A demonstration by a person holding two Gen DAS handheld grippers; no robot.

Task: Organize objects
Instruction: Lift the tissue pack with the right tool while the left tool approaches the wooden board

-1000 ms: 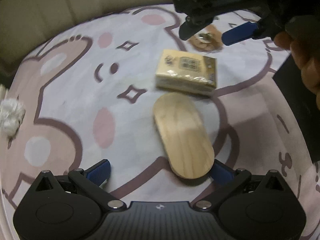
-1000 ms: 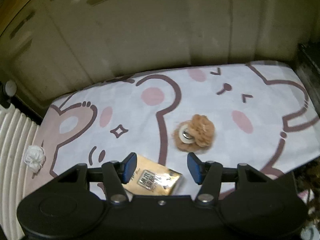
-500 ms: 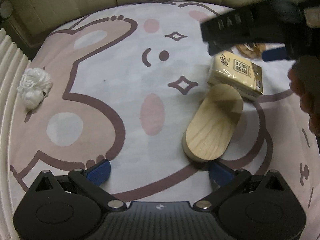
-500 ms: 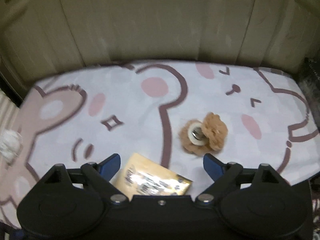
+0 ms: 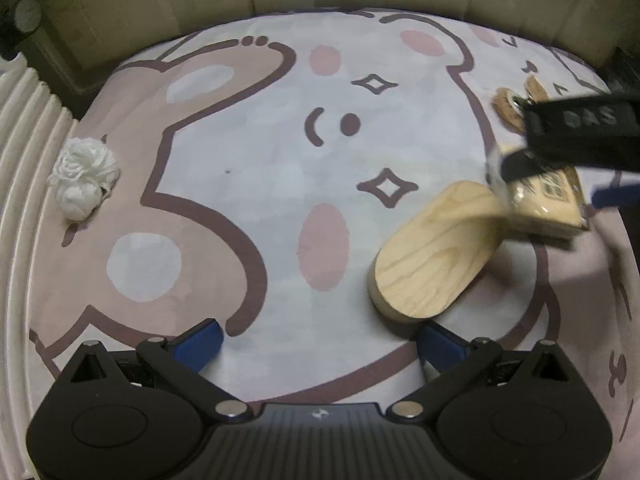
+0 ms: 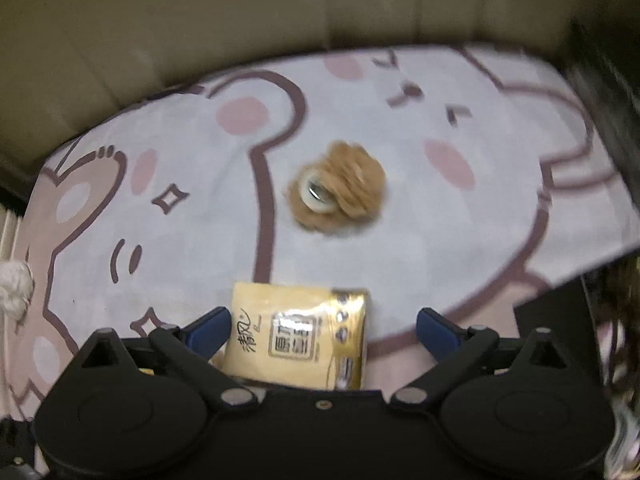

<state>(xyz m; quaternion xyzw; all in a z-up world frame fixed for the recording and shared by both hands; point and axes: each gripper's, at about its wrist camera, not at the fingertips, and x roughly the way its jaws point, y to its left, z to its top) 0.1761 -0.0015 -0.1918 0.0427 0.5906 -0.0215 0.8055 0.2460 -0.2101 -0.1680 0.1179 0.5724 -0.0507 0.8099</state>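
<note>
A yellow tissue pack (image 6: 300,340) lies flat on the cartoon mat (image 6: 200,208). It sits between the fingers of my right gripper (image 6: 324,330), whose jaws are opening wide; neither pad presses on it. In the left wrist view the same tissue pack (image 5: 548,204) is partly hidden under the right gripper's black body (image 5: 580,136). An oval wooden lid or box (image 5: 436,248) lies beside the pack, just ahead of the right finger of my left gripper (image 5: 320,342). That gripper is open with nothing between its fingers.
A brown fluffy item with a pale ring on it (image 6: 340,192) lies on the mat beyond the pack. A white fluffy item (image 5: 82,180) rests at the mat's left edge beside a ribbed white surface (image 5: 24,128). Beige cushioned walls (image 6: 240,20) border the far side.
The right gripper's jaws have spread wide and it has sunk over the tissue pack, which now lies between its fingers. The left view has swung, so the wooden oval sits further right.
</note>
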